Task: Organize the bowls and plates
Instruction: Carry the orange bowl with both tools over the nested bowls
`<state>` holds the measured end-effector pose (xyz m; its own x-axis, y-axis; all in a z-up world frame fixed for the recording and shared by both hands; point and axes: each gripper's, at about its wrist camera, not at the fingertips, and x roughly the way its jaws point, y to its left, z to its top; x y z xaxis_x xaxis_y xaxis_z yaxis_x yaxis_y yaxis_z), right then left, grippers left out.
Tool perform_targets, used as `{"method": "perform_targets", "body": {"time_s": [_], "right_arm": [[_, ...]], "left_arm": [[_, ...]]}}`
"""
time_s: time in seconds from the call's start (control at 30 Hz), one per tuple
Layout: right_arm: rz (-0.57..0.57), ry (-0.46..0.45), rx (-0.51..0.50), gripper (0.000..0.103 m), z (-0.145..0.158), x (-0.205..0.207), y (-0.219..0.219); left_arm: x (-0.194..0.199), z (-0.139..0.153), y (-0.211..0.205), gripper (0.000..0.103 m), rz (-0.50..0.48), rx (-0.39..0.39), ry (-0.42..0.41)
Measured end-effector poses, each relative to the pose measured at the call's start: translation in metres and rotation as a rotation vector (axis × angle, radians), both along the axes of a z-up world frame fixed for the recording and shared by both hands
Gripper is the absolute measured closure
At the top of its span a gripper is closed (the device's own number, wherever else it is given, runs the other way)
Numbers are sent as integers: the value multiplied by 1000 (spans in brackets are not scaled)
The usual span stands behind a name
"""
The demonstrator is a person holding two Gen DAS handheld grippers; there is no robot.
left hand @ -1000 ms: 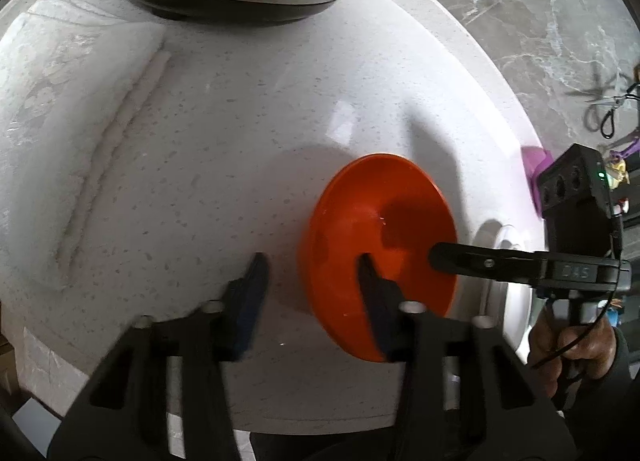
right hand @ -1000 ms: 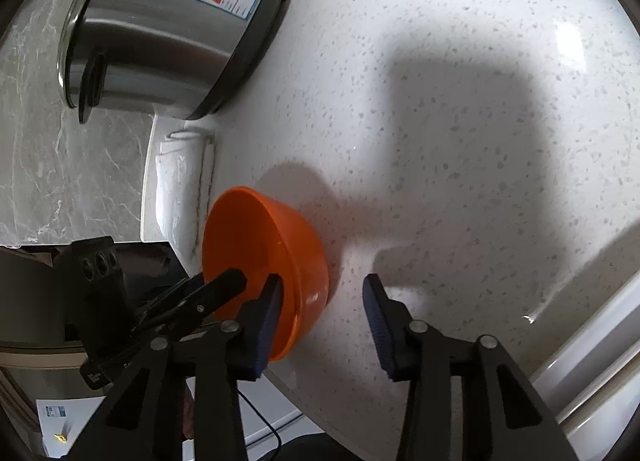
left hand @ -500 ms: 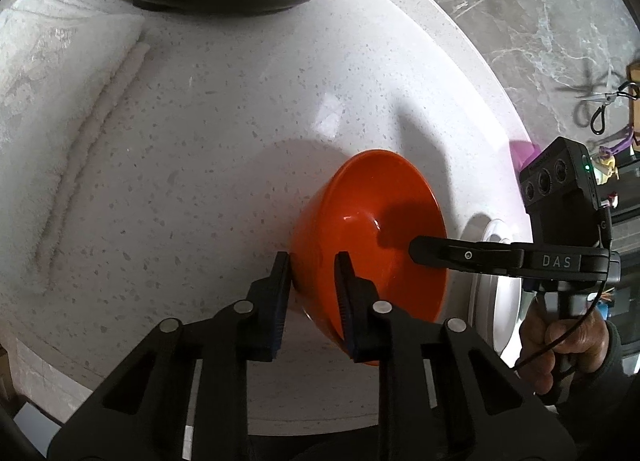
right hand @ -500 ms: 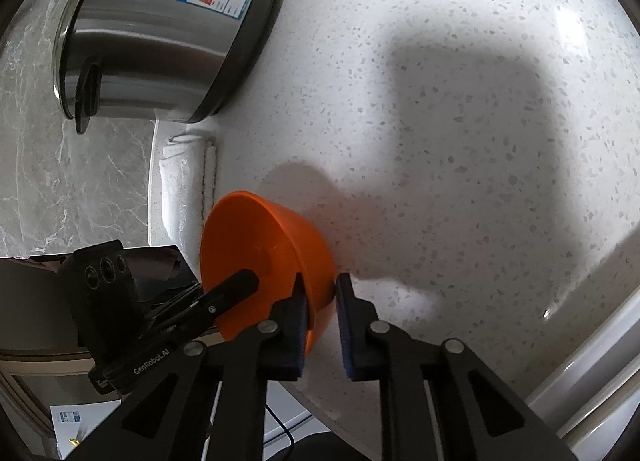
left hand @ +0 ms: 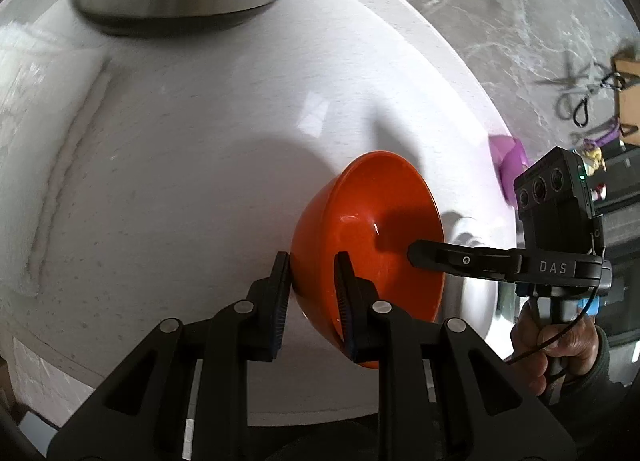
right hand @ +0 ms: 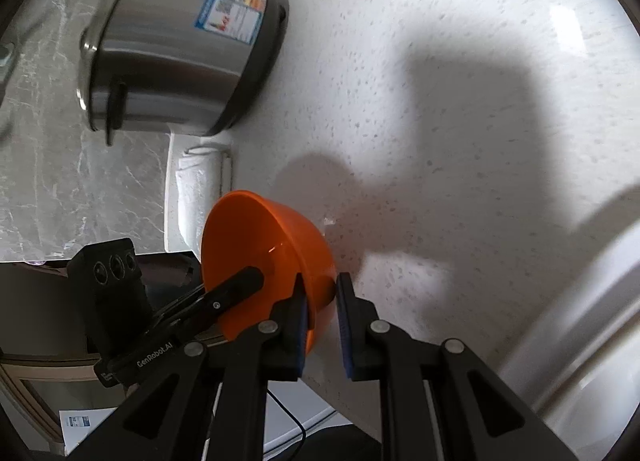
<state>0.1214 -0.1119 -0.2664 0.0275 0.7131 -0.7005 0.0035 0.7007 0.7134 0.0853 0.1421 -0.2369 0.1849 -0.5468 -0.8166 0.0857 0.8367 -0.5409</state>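
Two hand-held grippers are clamped on one orange bowl [left hand: 372, 237], each on an opposite part of its rim. The left hand-held gripper [left hand: 310, 293] has one finger outside the wall and one inside; the right hand-held gripper [right hand: 322, 315] pinches the rim the same way, rim between its blue pads [right hand: 301, 321].

The bowl is tilted steeply, its opening turned sideways, over the near edge of the white speckled surface [left hand: 200, 181]. Whether its base touches the surface cannot be told from either view.

Left wrist view only: a white plate [left hand: 474, 285] just behind the bowl at 3 o'clock, partly hidden by it; a purple object [left hand: 510, 153] at 2 o'clock at the surface edge; the person's hand [left hand: 560, 345] gripping the other tool's handle; a white towel [left hand: 36, 121] at 9 o'clock.

Right wrist view only: the steel cooker [right hand: 176, 57] seen in full at 11 o'clock, with a printed label [right hand: 232, 17] on its side; the towel appears here as a narrow folded strip between the cooker and the bowl.

Bowl condition: glossy, uniformly orange, with small highlights on the inner wall. Its interior appears empty. The left view is blurred toward the top.
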Motion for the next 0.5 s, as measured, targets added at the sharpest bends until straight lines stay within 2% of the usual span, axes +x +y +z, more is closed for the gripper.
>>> {"method": "perform_targets", "body": {"time_s": [0.3,0.5], "right_arm": [[-128,-39,12,87,38,-32,-78],[-221,-80,26,87,64,-67,-158]], "left_arm": [[-1,49,-87,83,-148,-4,-55],[-24,81,-178,83,-249,1,-96]]}}
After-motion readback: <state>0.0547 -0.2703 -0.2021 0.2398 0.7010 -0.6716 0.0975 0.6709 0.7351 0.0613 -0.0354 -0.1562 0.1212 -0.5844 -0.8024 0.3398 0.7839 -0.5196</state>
